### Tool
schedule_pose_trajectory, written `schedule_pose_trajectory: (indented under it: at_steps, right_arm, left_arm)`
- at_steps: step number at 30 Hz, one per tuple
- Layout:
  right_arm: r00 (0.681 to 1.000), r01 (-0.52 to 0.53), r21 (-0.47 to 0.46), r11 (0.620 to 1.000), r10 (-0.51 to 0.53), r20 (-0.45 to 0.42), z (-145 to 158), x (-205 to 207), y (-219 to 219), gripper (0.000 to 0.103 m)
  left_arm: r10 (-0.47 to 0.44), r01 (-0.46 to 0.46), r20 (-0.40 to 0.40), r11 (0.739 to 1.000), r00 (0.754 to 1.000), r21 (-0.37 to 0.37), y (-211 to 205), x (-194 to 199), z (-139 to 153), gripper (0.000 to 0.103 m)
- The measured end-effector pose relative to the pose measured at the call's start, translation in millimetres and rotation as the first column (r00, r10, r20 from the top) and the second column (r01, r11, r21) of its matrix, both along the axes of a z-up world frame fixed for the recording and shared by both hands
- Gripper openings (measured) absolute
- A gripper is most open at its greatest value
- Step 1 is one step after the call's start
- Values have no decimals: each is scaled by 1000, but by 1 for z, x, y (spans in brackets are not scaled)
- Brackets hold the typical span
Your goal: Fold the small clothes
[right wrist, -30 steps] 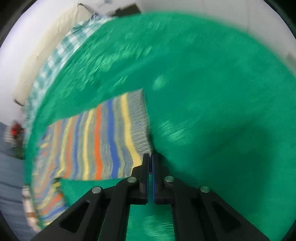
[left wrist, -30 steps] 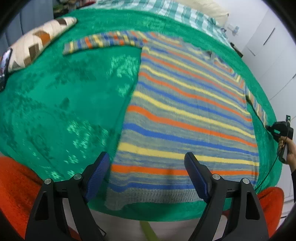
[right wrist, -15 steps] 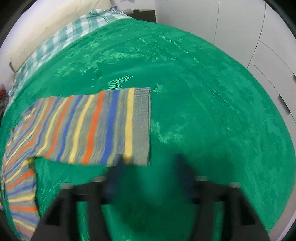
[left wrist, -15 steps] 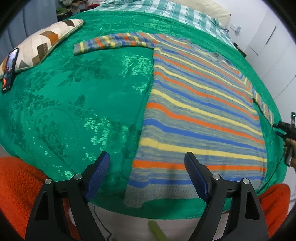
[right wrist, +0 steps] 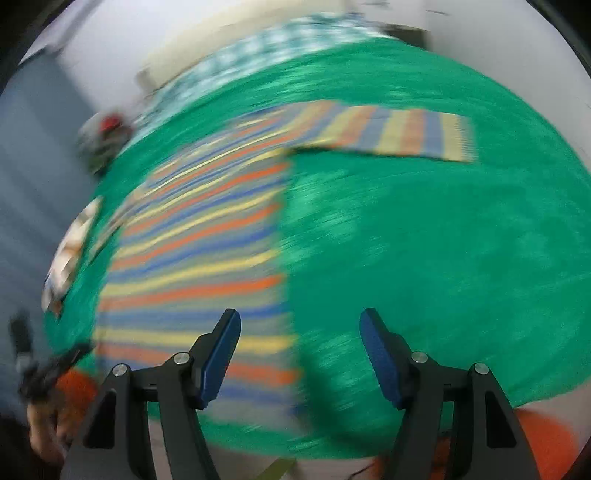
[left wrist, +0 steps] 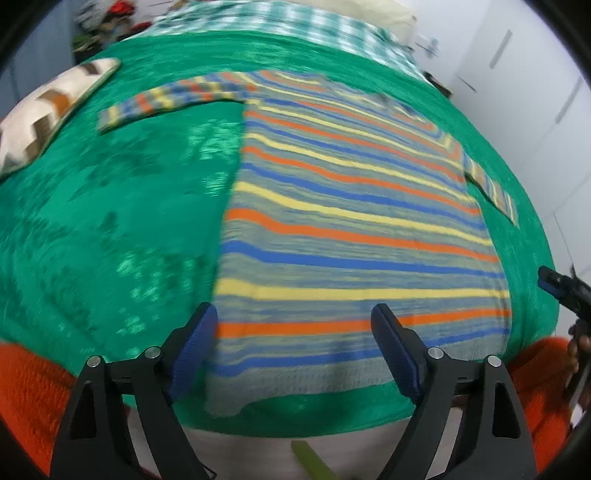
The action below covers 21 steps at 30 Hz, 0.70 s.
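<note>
A striped knit sweater [left wrist: 351, 221] in grey, blue, orange and yellow lies flat on a green bedspread [left wrist: 110, 203], both sleeves spread out. One sleeve [left wrist: 166, 99] reaches to the far left, the other [left wrist: 495, 192] to the right. My left gripper [left wrist: 293, 314] hovers over the hem near the bed's front edge; its jaws are opening and hold nothing. In the blurred right wrist view, my right gripper [right wrist: 300, 317] stands open and empty over the sweater's [right wrist: 199, 251] lower right corner, well back from the sleeve [right wrist: 399, 133].
A chevron pillow [left wrist: 48, 110] lies at the far left of the bed and a checked sheet [left wrist: 295, 18] at its head. An orange blanket [left wrist: 26, 384] shows below the front edge. White cupboards [left wrist: 535, 92] stand to the right.
My right gripper let go of the sleeve cuff, opened, and swung back toward the sweater's lower corner. The sleeve now lies flat. The left gripper shifted only slightly.
</note>
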State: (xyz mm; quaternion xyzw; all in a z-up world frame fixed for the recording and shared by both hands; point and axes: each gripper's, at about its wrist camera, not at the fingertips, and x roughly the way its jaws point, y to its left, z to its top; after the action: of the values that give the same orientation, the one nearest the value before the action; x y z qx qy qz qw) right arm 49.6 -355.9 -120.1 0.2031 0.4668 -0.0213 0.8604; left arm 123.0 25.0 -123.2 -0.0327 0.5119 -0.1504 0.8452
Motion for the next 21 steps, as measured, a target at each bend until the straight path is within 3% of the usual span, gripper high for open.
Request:
schedule_pose_trajectory:
  at_steps: [3,6,9,11,13,16,21]
  right_arm:
    - [990,-135,-27,990,136,37,1,-5,59,67]
    - [981,-191,-40,981,191,-2,-15,-8,90,67]
    - [969,-178,-35,983,169,-181,-53,-9,90,67]
    - [963,-129,-21,991,120,-241,-67,-19,79,67]
    - [967,-82,-11,997,77,-242,-68,-28,68,67]
    - [982,-13,28,1000,18,-190,-56,-40,51,67]
    - [996,12,-14,1000,-14,-89,-29,-47,41,67]
  left_arm:
    - [-45,46,-10,999,999,26,-16,5,-9,87]
    - [-52,55,-72,998,996,30,-21,4,-30,87]
    - [-56,66,-123,995,991,78,-21,-1,-48,87]
    - [-91,104,-115,987,989,120,-24,-11,-49,87]
    - [-114,133,-130,981,985,144,-26,-20,-49,87]
    - [-103,118,-141,987,985,107,-19,-31,-43,87]
    - [3,-3,-42,1000,999,17,7,-25,-12,87]
